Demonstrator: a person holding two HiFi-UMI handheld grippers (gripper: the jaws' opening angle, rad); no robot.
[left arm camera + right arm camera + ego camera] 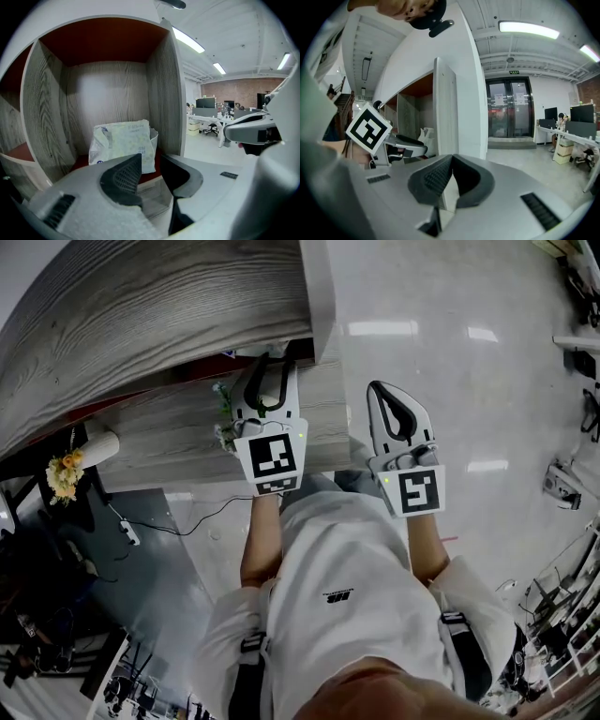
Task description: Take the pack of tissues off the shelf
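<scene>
Nearest, both forearms extended forward from the torso. The left gripper (265, 381) was set under the top board of the shelf (169, 306), and the right gripper (382, 399) was held beside the shelf's end panel, over open floor. The left jaws stood moderately apart with nothing between them, aimed into a compartment. The right jaws met at the tips, empty. Beyond the left jaws, the pack of tissues (124, 143) stood upright on the compartment's red floor, near its right wall, in a white, crumpled wrap with pale print.

Nothing is readable: print on the pack of tissues (123, 145), the shirt logo (339, 595) and the green door sign (514, 72) are too small.
</scene>
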